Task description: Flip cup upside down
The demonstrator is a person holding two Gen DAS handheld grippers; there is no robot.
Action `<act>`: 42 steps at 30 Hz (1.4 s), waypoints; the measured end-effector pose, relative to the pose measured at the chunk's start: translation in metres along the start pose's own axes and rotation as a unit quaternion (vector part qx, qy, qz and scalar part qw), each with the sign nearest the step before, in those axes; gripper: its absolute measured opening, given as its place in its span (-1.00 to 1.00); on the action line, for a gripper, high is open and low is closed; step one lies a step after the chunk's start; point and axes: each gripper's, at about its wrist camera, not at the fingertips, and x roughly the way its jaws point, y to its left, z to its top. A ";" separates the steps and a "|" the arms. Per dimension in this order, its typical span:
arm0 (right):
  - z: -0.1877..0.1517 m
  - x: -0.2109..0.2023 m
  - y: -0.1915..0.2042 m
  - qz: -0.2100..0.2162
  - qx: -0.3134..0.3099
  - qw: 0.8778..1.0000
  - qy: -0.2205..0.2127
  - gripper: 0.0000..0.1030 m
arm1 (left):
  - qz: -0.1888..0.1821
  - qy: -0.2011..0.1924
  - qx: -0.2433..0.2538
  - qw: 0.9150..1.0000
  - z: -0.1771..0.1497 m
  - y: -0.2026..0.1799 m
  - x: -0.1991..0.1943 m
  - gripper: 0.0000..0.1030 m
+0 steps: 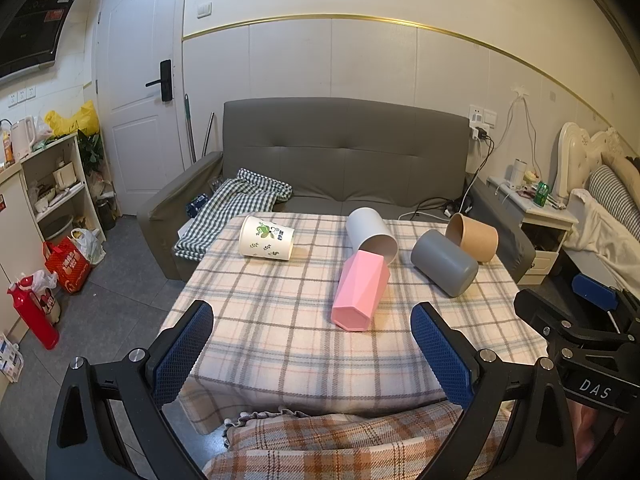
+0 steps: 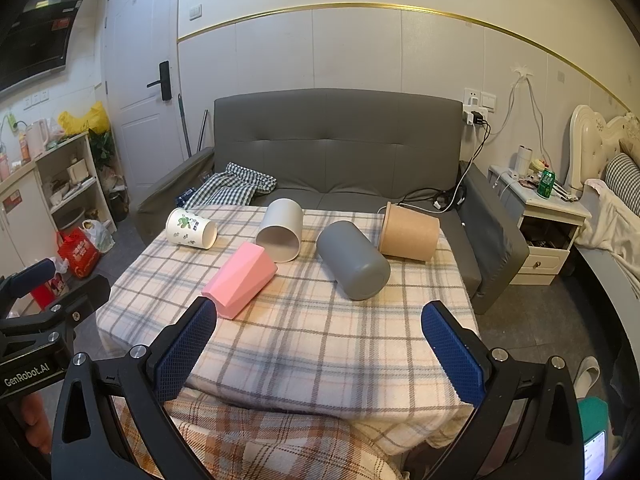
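Both the left gripper [image 1: 312, 344] and right gripper [image 2: 318, 344] gape wide, empty; five cups lie toppled mid-frame on the plaid tablecloth [image 1: 280, 344], the pink cup [image 1: 360, 292] touching the white cup [image 1: 370, 234], grey sofa [image 1: 344, 152] behind.

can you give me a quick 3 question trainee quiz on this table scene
1. How many cups lie on the table?
2. True or false: the left claw is shut on the pink cup.
3. Which cup's open mouth touches the pink cup: A) white cup B) brown cup C) dark grey cup?

Key: 1. five, counting the printed cup; 2. false, both it and the right claw are open and empty; 3. A
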 end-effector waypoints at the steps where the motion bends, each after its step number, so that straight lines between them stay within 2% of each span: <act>1: 0.000 0.000 0.000 0.001 0.000 1.000 0.000 1.00 | 0.000 0.000 0.000 1.000 0.000 0.000 0.000 0.98; 18: 0.000 0.000 -0.001 0.001 0.001 1.000 0.002 1.00 | 0.000 0.002 0.000 1.000 0.001 0.000 0.000 0.98; 29: -0.017 0.004 0.014 0.007 -0.001 1.000 0.015 1.00 | 0.009 0.014 -0.010 1.000 -0.004 0.008 0.009 0.98; 36: 0.009 0.030 0.017 0.021 -0.009 0.999 0.036 1.00 | 0.021 0.038 -0.008 0.999 0.012 0.023 0.039 0.98; 42: 0.050 0.082 0.033 0.028 -0.026 0.997 0.061 1.00 | 0.035 0.057 -0.013 0.998 0.037 0.042 0.087 0.98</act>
